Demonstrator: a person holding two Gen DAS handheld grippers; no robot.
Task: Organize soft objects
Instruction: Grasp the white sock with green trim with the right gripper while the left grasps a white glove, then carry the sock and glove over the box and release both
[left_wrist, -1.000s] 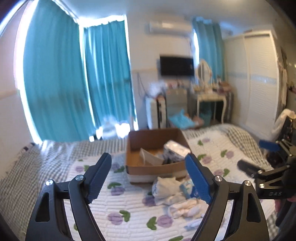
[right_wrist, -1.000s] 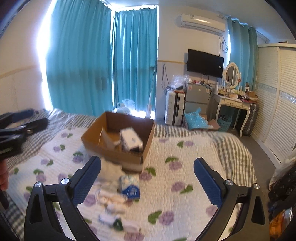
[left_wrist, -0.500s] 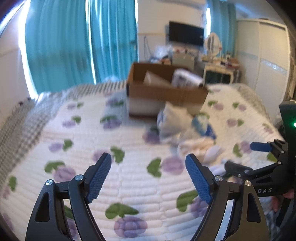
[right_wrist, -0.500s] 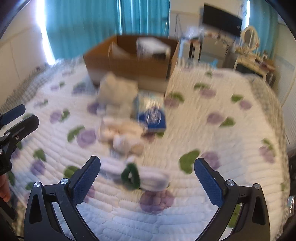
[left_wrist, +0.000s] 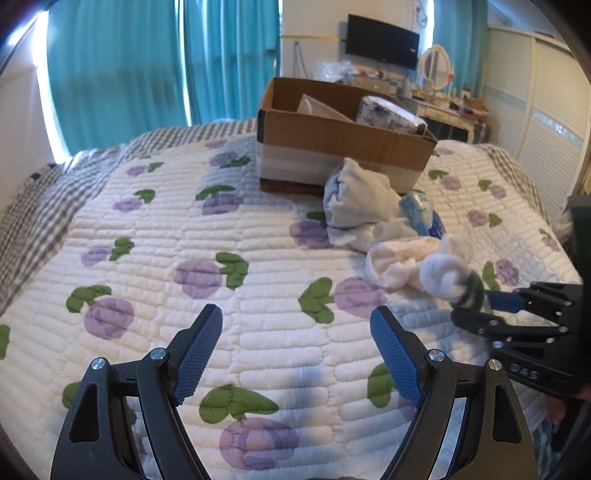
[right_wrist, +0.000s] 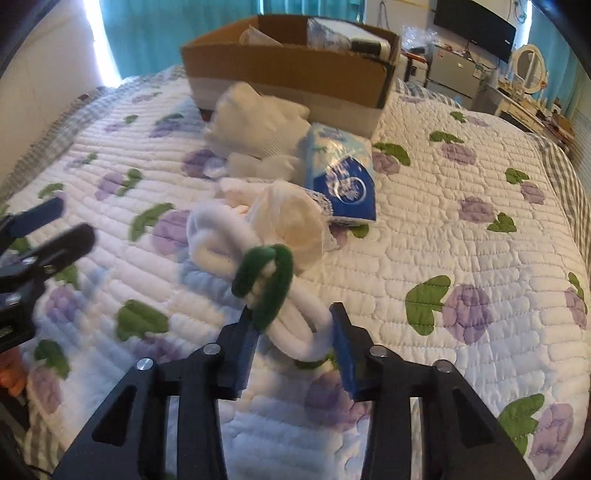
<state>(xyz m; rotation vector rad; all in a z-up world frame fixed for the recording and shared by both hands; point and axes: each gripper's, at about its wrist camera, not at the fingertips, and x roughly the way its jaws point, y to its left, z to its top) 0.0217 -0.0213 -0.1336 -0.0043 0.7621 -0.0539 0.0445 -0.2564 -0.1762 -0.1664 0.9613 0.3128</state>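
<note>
The right gripper (right_wrist: 295, 343) is clamped on a white and green yarn bundle (right_wrist: 273, 291) above the quilt (right_wrist: 461, 221). The left gripper (left_wrist: 295, 354) has its fingers wide apart.

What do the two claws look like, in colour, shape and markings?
Both are alike. The left claw has a black plastic frame with triangular cut-outs, silver screw heads at the joints, and two flat blue pads with a fine grid texture. The right claw is of the same build; seen from the left view, its black body bears white letters, partly readable as "DAS". No cables or sleeves show.
</note>
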